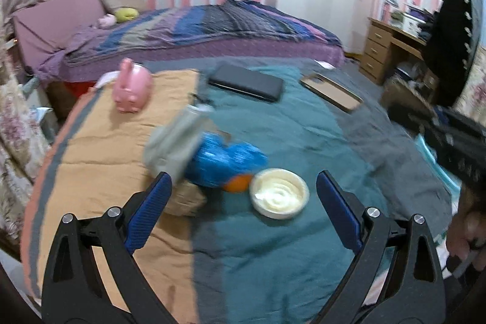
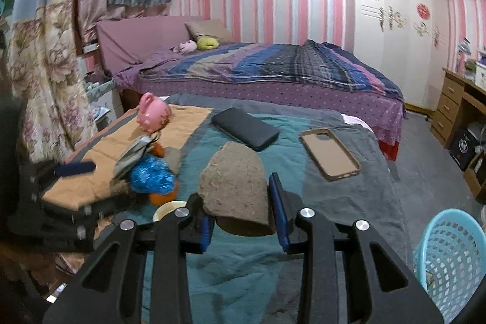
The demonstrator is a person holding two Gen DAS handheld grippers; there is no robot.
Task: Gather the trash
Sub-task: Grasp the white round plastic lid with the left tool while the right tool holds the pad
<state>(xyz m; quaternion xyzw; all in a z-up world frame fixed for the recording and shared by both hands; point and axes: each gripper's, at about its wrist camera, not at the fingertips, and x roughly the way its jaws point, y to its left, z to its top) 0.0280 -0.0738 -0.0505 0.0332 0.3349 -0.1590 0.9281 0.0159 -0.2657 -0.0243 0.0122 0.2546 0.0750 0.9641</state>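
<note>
Trash lies piled on the cloth-covered table (image 1: 273, 263): a crumpled blue wrapper (image 1: 224, 163), a grey packet (image 1: 176, 141), an orange scrap (image 1: 238, 182), a brown lump (image 1: 186, 199) and a round white tub (image 1: 279, 193). My left gripper (image 1: 243, 176) stands open just before this pile, with nothing between its fingers. In the right wrist view the pile's blue wrapper (image 2: 150, 172) is at the left, with the left gripper (image 2: 76, 187) blurred beside it. My right gripper (image 2: 237, 193) is shut on a brown fibrous cardboard piece (image 2: 234, 181), held above the cloth.
A pink piggy bank (image 1: 132, 87), a black flat case (image 1: 246, 82) and a beige phone case (image 2: 329, 154) lie farther back on the table. A light-blue basket (image 2: 452, 260) stands on the floor at the right. Behind are a bed (image 2: 273, 72) and a wooden desk (image 2: 455, 108).
</note>
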